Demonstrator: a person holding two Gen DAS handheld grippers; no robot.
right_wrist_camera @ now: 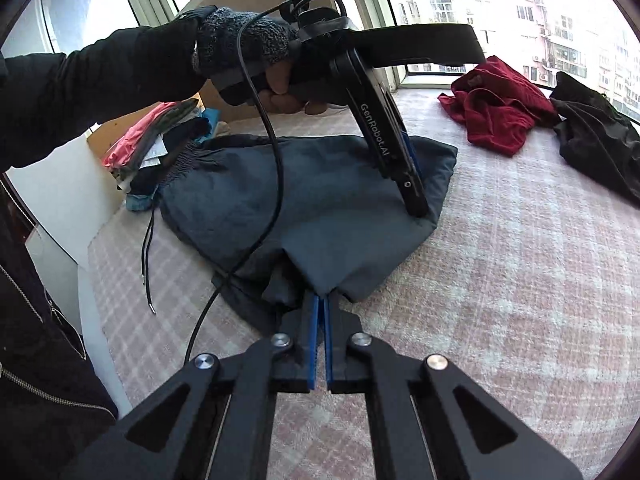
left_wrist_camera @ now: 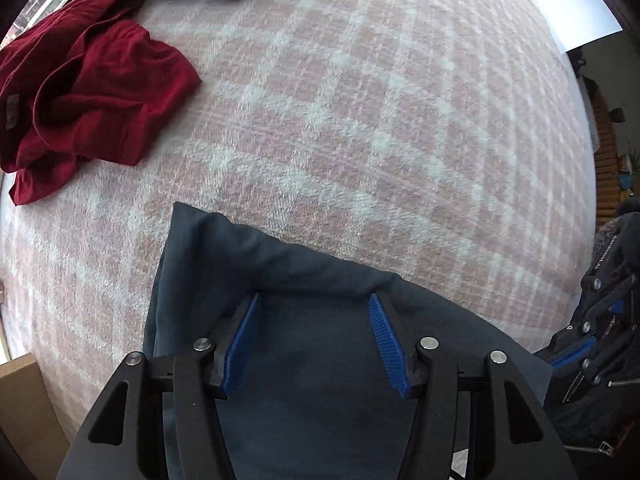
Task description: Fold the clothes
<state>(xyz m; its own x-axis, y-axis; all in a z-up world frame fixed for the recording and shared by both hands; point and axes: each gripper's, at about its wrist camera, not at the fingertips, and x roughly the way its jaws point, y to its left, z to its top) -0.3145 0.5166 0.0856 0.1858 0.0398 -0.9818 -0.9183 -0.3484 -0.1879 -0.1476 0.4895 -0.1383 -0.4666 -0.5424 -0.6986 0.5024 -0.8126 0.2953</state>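
Note:
Dark blue-grey shorts (right_wrist_camera: 320, 200) lie flat on a pink checked blanket (right_wrist_camera: 520, 280), with the elastic waistband and loose drawstrings to the left. My right gripper (right_wrist_camera: 322, 299) is shut on the near hem edge of the shorts, a fold of cloth pinched between its blue pads. My left gripper (left_wrist_camera: 315, 300) points almost straight down over the far corner of the shorts (left_wrist_camera: 320, 360). It is open, its blue pads well apart and the cloth lying flat beneath them. In the right wrist view a gloved hand (right_wrist_camera: 244, 44) holds the left gripper (right_wrist_camera: 416, 204).
A crumpled red garment (left_wrist_camera: 88, 92) and a black garment (right_wrist_camera: 596, 140) lie farther back on the blanket by the window. Folded clothes (right_wrist_camera: 160, 148) are stacked in a box left of the shorts. A black cable (right_wrist_camera: 276, 168) hangs across the shorts. A cardboard edge (left_wrist_camera: 24, 392) sits beside the blanket.

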